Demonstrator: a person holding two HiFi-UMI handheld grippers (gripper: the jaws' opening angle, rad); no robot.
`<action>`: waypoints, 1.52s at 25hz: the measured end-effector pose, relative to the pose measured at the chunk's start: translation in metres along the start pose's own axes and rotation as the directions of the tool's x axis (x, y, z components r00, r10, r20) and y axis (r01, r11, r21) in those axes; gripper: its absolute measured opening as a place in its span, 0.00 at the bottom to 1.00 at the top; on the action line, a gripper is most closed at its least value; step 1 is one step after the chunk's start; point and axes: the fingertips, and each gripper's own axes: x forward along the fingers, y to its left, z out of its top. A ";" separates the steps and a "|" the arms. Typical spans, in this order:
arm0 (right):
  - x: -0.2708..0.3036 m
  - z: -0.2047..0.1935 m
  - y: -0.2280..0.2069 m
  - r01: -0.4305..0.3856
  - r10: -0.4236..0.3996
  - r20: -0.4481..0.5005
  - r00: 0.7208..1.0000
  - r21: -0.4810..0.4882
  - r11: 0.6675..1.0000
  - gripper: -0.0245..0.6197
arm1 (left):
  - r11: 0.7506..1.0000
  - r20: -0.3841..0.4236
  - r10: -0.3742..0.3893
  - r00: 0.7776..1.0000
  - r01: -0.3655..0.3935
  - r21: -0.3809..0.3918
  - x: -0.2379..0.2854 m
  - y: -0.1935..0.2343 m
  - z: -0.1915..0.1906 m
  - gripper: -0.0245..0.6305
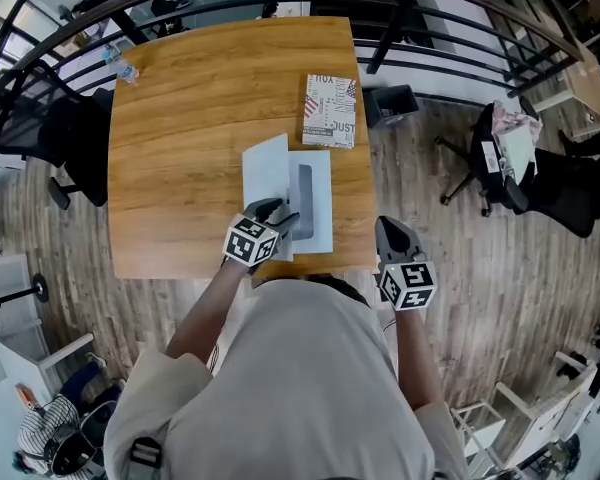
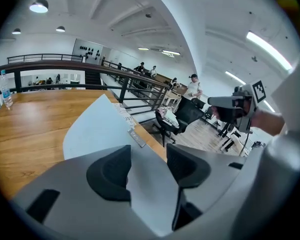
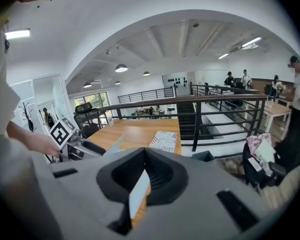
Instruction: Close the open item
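Note:
A flat pale box [image 1: 320,213] lies open near the table's front edge, with a grey piece [image 1: 304,193] in it. Its lid [image 1: 265,168] stands tilted up on the left side. My left gripper [image 1: 278,214] is at the lid's near corner. In the left gripper view its jaws [image 2: 147,166] stand apart, and the pale lid [image 2: 97,126] runs between the pads without being pressed. My right gripper [image 1: 389,228] hangs off the table's front right corner, apart from the box. Its fingertips [image 3: 144,156] meet with nothing in them.
A patterned box [image 1: 330,110] lies further back on the wooden table [image 1: 190,118]. A water bottle [image 1: 123,66] stands at the far left corner. Black chairs [image 1: 50,128] sit left and right [image 1: 540,183]. A dark bin [image 1: 392,103] and a railing [image 1: 450,43] stand behind.

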 end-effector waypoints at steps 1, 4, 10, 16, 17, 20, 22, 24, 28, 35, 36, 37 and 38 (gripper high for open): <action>0.000 -0.001 -0.003 0.003 -0.003 -0.002 1.000 0.002 1.000 0.04 | 1.000 -0.011 -0.009 1.000 0.009 0.006 0.006 -0.002 -0.001 0.37; -0.002 -0.004 -0.013 0.014 -0.014 -0.009 1.000 0.012 1.000 0.04 | 0.999 -0.050 -0.035 0.998 0.036 0.023 0.023 -0.009 -0.006 0.36; -0.008 -0.014 -0.035 0.039 -0.038 -0.025 0.999 0.036 0.999 0.04 | 0.996 -0.118 -0.071 0.990 0.077 0.047 0.057 -0.020 -0.015 0.36; -0.010 -0.028 -0.051 0.055 -0.052 -0.046 0.998 0.057 0.997 0.04 | 0.991 -0.189 -0.097 0.977 0.112 0.067 0.088 -0.023 -0.032 0.36; -0.009 -0.029 -0.054 0.056 -0.053 -0.050 0.997 0.060 0.997 0.04 | 0.991 -0.202 -0.101 0.974 0.117 0.070 0.093 -0.023 -0.035 0.36; -0.009 -0.033 -0.062 0.058 -0.054 -0.061 0.997 0.068 0.996 0.04 | 0.989 -0.237 -0.108 0.966 0.128 0.071 0.108 -0.025 -0.040 0.36; -0.008 -0.035 -0.066 0.058 -0.053 -0.067 0.996 0.073 0.996 0.04 | 0.989 -0.256 -0.110 0.960 0.131 0.069 0.116 -0.026 -0.044 0.37; -0.007 -0.037 -0.071 0.058 -0.052 -0.072 0.996 0.074 0.996 0.04 | 0.989 -0.273 -0.110 0.956 0.132 0.066 0.124 -0.026 -0.048 0.37; -0.005 -0.040 -0.081 0.057 -0.051 -0.077 0.996 0.082 0.995 0.04 | 0.990 -0.299 -0.107 0.948 0.129 0.056 0.137 -0.025 -0.056 0.37; 0.000 -0.049 -0.094 0.056 -0.047 -0.097 0.994 0.092 0.994 0.04 | 0.992 -0.357 -0.099 0.929 0.120 0.036 0.158 -0.022 -0.069 0.37; 0.000 -0.050 -0.096 0.056 -0.047 -0.100 0.994 0.092 0.994 0.04 | 0.992 -0.368 -0.096 0.925 0.117 0.035 0.161 -0.022 -0.072 0.37; 0.000 -0.052 -0.097 0.057 -0.047 -0.103 0.994 0.092 0.994 0.04 | 0.993 -0.379 -0.093 0.921 0.115 0.035 0.164 -0.022 -0.074 0.37; 0.000 -0.053 -0.099 0.058 -0.048 -0.106 0.993 0.092 0.994 0.04 | 0.993 -0.390 -0.091 0.916 0.113 0.034 0.166 -0.021 -0.077 0.37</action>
